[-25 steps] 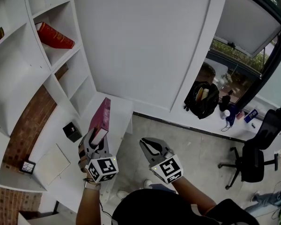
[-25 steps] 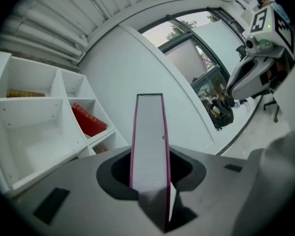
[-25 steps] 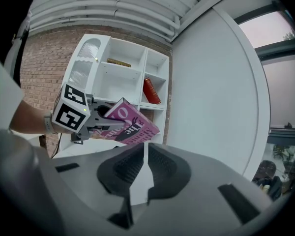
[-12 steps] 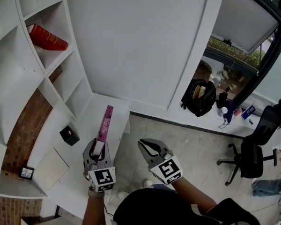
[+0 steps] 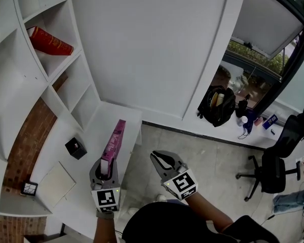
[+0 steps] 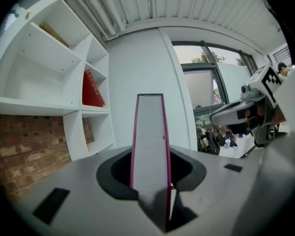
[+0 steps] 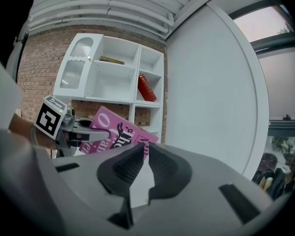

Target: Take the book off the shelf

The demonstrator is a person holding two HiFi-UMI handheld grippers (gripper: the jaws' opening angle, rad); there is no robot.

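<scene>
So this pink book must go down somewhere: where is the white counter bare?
Bare: the counter from the black box to its far end by the wall, beneath the pink book. Crowded: at the near end, the white sheet lies by the black box.

The book (image 5: 113,142) is pink, the shelf (image 5: 84,76) white.

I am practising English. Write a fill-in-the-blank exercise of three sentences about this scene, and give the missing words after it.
1. The left gripper is shut on a ___ book.
2. The right gripper holds ___ between its jaws.
3. The thick book leaning in the shelf compartment nearest the white wall is ___.

Missing words: pink; nothing; red.
</scene>
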